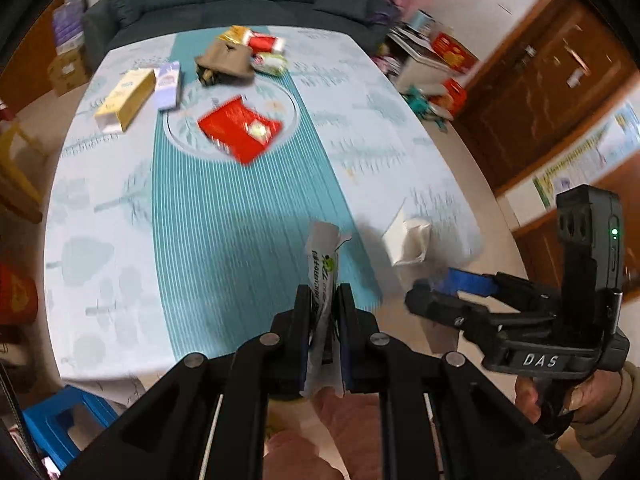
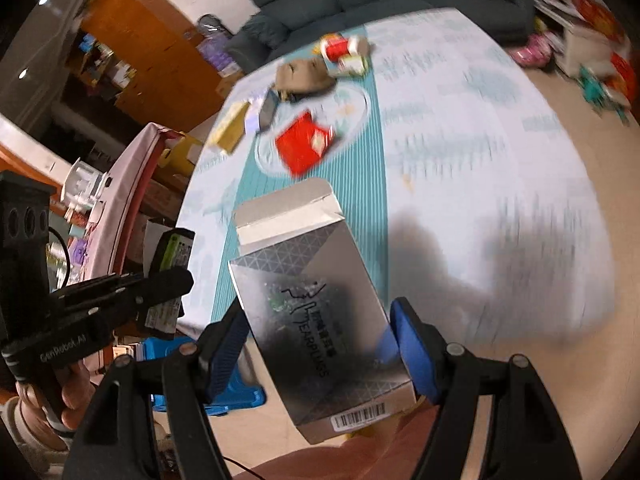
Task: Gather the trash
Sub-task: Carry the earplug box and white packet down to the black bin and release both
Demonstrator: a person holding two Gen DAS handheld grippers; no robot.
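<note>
The left claw (image 1: 324,312) is pinched tight on a thin wrapper (image 1: 323,264), which stands up between its fingers: limp and light, best held mid-length. The right claw (image 2: 320,336), spread wide, clamps a silver box (image 2: 316,312) across its flat sides (empty card, likely to crush). Beyond both claws, a red packet (image 1: 240,130) lies on the tabletop (image 1: 400,152).
</note>
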